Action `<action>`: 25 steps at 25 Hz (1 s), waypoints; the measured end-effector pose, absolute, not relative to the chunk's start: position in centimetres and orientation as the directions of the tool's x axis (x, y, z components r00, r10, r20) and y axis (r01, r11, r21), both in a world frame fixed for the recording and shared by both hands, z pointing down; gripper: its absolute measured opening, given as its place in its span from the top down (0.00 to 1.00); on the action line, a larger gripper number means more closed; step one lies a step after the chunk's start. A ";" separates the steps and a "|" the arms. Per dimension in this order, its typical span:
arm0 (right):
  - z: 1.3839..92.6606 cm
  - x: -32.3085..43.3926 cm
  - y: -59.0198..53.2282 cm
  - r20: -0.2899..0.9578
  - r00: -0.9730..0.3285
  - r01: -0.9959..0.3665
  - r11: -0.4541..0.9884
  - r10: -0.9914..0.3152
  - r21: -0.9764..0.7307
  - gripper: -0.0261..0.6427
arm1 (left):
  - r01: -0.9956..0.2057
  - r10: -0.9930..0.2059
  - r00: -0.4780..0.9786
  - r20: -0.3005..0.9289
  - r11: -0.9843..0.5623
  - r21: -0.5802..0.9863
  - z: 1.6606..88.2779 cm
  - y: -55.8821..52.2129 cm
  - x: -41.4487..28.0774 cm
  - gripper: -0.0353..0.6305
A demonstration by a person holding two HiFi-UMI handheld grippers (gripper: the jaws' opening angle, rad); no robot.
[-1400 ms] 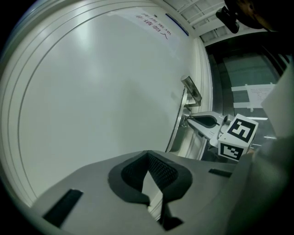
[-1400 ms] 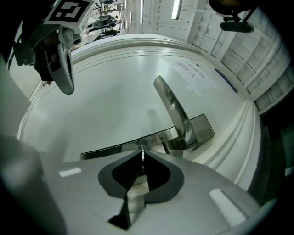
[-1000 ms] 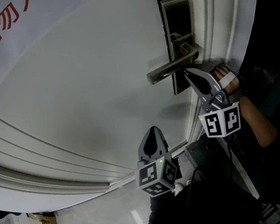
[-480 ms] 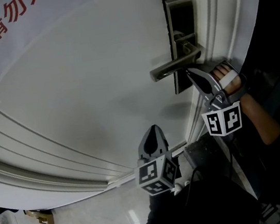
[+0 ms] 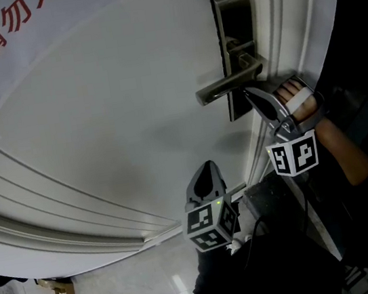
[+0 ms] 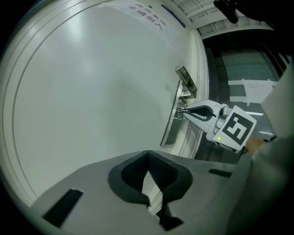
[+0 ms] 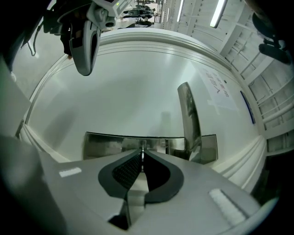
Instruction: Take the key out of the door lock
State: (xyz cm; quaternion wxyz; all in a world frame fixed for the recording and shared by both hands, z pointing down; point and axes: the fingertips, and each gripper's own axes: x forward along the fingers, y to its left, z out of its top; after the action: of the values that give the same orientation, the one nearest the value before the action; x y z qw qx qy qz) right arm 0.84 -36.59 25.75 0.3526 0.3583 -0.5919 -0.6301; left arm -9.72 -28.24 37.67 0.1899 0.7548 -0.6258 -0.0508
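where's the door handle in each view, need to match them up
Head view: door handle upper right, pointing left from the lock plate.
Left gripper view: door handle small, right of centre, at the upper end of the lock plate.
Right gripper view: door handle an upright bar right of centre, crossing the lock plate.
Shared landmark: the lock plate.

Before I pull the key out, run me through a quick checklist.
1. Right gripper shut on the thin metal key: ok.
2. Key seated in the silver lock plate, not yet drawn: ok.
3. Key turned to its release position: cannot tell.
4. Silver lever handle clear of the right gripper: cannot tell.
5. Left gripper shut, empty, away from the lock plate: ok.
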 end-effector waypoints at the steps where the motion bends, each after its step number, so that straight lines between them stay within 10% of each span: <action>1: 25.8 0.8 -36.6 -0.033 -0.493 0.029 -0.054 -0.870 0.998 0.94 | -0.926 -0.964 0.212 0.162 -0.145 0.349 37.7 -28.2 -9.7 0.95; 25: 25.7 0.9 -36.6 -0.005 -0.469 0.049 -0.031 -0.883 0.998 0.94 | -0.915 -0.961 0.228 0.156 -0.157 0.371 37.7 -28.4 -9.9 0.95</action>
State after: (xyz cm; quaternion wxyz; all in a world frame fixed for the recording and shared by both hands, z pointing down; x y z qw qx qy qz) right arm 0.92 -36.57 25.70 0.3735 0.3553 -0.5872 -0.6241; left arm -9.92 -28.43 37.74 0.1973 0.7585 -0.6184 -0.0581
